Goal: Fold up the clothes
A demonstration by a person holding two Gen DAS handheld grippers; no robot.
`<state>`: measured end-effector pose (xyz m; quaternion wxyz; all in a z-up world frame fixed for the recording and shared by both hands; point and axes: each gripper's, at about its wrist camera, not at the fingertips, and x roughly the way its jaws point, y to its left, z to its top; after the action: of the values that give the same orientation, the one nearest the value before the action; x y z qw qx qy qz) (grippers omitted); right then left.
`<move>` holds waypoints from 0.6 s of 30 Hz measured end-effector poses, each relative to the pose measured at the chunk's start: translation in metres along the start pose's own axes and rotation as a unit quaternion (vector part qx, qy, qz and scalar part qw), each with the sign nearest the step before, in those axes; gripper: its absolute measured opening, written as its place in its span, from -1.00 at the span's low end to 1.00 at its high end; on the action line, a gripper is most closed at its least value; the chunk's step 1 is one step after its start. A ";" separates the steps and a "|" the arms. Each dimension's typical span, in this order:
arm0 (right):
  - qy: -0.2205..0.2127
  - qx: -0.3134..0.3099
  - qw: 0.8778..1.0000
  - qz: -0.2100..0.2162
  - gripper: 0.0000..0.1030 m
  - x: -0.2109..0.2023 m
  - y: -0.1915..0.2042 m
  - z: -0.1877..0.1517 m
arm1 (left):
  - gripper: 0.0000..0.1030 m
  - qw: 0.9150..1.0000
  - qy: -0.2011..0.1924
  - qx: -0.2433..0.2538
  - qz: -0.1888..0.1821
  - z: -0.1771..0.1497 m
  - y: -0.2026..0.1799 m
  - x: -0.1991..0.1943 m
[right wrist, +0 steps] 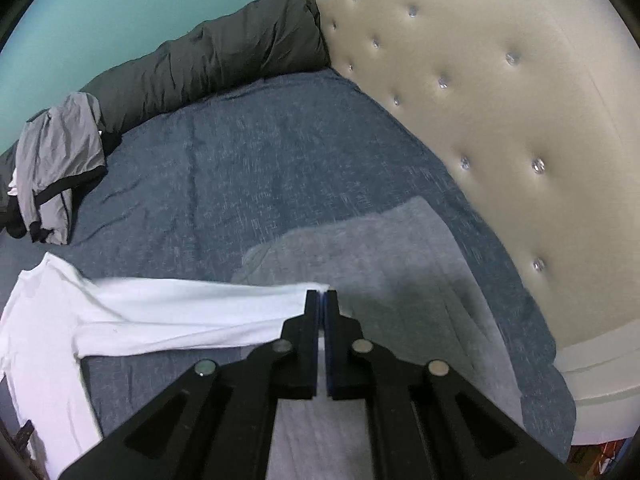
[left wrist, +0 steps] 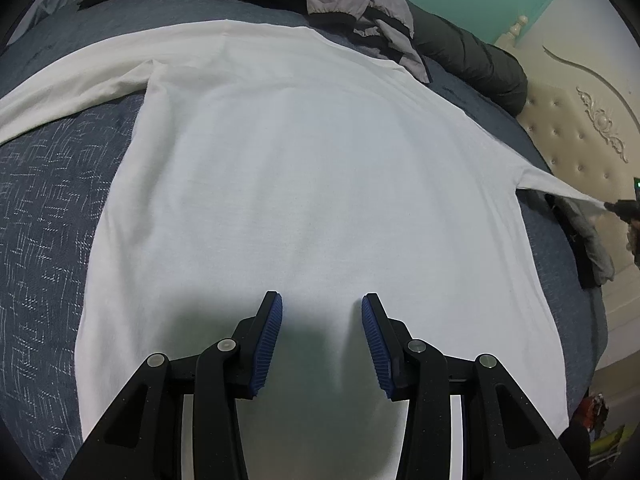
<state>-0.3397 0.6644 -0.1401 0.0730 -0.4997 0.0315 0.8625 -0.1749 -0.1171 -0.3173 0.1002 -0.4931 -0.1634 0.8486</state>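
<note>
A white long-sleeved shirt [left wrist: 304,184] lies spread flat on the blue bedcover [left wrist: 48,200]. My left gripper [left wrist: 322,304] stands open over the shirt's lower middle, with nothing between its blue pads [left wrist: 268,340]. One sleeve [left wrist: 560,184] stretches off to the right, lifted off the bed, its end in my right gripper [left wrist: 618,206]. In the right wrist view the right gripper [right wrist: 322,294] is shut on the cuff end of that sleeve [right wrist: 192,308], which runs left to the shirt's body [right wrist: 36,328]. The other sleeve [left wrist: 68,88] lies flat at the left.
A grey-and-black garment [left wrist: 360,4] and a dark rolled quilt [right wrist: 208,64] lie along the bed's far side by the teal wall. A cream tufted headboard [right wrist: 500,120] bounds the right. A folded grey cloth [right wrist: 384,256] lies under the right gripper.
</note>
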 end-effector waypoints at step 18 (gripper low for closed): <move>0.071 0.011 0.996 0.048 -0.94 0.033 -0.013 -0.068 | -0.12 1.000 -0.002 -0.001 -0.007 -0.001 -0.002 -0.004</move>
<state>-0.2957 0.6718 -0.2020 0.0346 -0.5566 0.0696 0.8271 -0.1715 -0.1162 -0.3136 0.1052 -0.4904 -0.1675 0.8488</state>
